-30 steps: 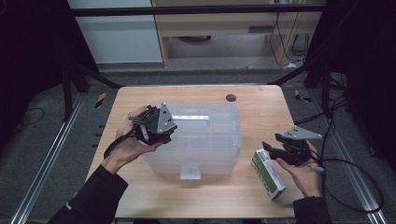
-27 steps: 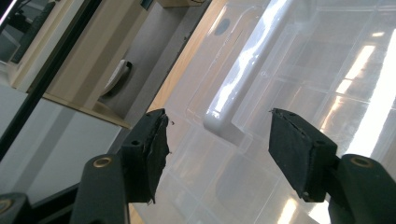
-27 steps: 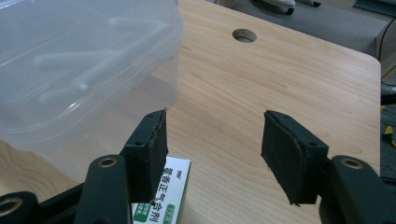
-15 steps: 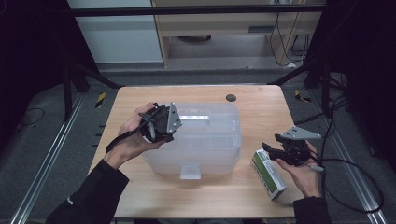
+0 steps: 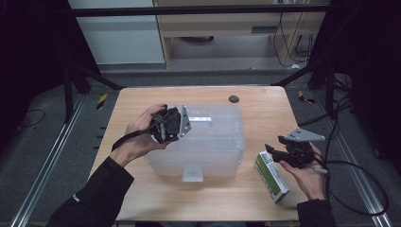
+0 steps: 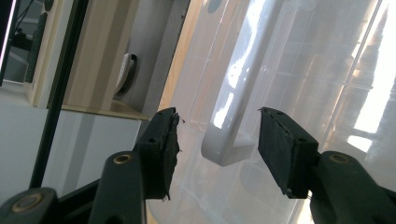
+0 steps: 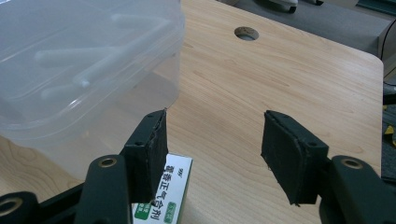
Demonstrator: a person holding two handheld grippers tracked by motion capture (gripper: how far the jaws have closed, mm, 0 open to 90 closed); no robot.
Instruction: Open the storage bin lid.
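Note:
A translucent plastic storage box (image 5: 213,146) with a lid stands in the middle of the wooden table. A white handle (image 5: 202,118) lies on the lid. My left gripper (image 5: 176,124) hovers over the lid's left part. In the left gripper view it (image 6: 217,140) is open, with the end of the handle (image 6: 243,102) between its jaws and touching neither. My right gripper (image 5: 273,152) is open just above a green and white carton (image 5: 270,176) that lies flat to the right of the box. The right gripper view shows the carton (image 7: 166,198) under the left jaw of that gripper (image 7: 215,144).
A round hole (image 5: 233,99) sits in the table top (image 5: 265,113) behind the box; it also appears in the right gripper view as a hole (image 7: 246,33). The box (image 7: 70,70) is close to the carton's left. Cables trail off the table's right edge.
My left gripper has moved to the right, farther over the lid toward the handle. The right gripper and the carton have stayed put.

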